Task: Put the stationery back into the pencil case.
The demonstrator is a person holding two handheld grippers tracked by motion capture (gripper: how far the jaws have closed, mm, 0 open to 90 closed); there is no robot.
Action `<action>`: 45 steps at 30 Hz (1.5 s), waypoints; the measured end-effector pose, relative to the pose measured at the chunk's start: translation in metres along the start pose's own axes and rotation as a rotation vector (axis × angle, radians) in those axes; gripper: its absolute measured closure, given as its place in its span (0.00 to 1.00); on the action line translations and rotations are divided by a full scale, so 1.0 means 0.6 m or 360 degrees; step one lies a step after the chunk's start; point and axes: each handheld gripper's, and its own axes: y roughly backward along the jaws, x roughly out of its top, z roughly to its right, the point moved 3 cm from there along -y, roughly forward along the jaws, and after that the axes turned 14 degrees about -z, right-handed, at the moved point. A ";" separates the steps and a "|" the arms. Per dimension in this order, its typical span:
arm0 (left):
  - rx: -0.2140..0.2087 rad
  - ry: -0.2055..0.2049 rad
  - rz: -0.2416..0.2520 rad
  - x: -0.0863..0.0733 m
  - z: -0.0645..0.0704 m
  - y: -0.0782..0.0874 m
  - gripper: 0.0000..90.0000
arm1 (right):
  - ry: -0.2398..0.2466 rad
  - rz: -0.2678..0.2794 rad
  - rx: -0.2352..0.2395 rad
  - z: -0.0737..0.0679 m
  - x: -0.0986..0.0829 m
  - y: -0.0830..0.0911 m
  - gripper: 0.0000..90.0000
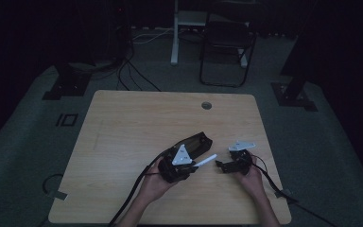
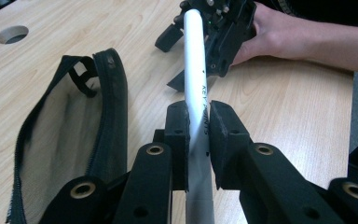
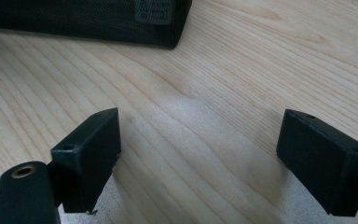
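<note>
1. Where the light wooden table (image 1: 123,142) fills the middle of the high view, a round cable hole (image 1: 206,105) sits near its far edge, and both forearms come in from the near edge.
2. Black mesh zip pouch (image 2: 70,140) lies flat on the table, zipper open along its edge, just beside the left gripper; in the high view it sits just beyond that gripper (image 1: 199,142).
3. Left gripper (image 2: 198,140) has its jaws clamped narrow on a white plastic tube-shaped pen (image 2: 195,84) with small printed letters; the pen sticks out forward toward the right gripper.
4. Right gripper (image 3: 198,154) has jaws spread wide, nothing between them, low over bare wood, with the pouch's corner beyond it.
5. Right hand (image 2: 279,35) grips its tool near the pen's far tip; touching or not, cannot tell.
</note>
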 end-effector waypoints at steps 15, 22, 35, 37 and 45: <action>0.0026 -0.0005 0.0014 0.004 -0.011 0.018 0.87 | 0.0002 -0.0001 -0.0001 0.000 0.000 0.000 0.15; 0.0039 -0.0008 0.0015 0.006 -0.014 0.025 0.87 | 0.0000 0.0000 0.0000 0.000 0.000 0.000 0.15; 0.0061 -0.0005 0.0030 0.011 -0.023 0.035 0.87 | 0.0000 0.0000 0.0000 0.000 0.000 0.000 0.15; 0.0063 -0.0005 0.0035 0.012 -0.024 0.036 0.87 | 0.0002 -0.0001 -0.0001 0.000 0.000 0.000 0.15; 0.0078 -0.0006 0.0045 0.014 -0.030 0.041 0.87 | 0.0000 0.0000 0.0000 0.000 0.000 0.000 0.15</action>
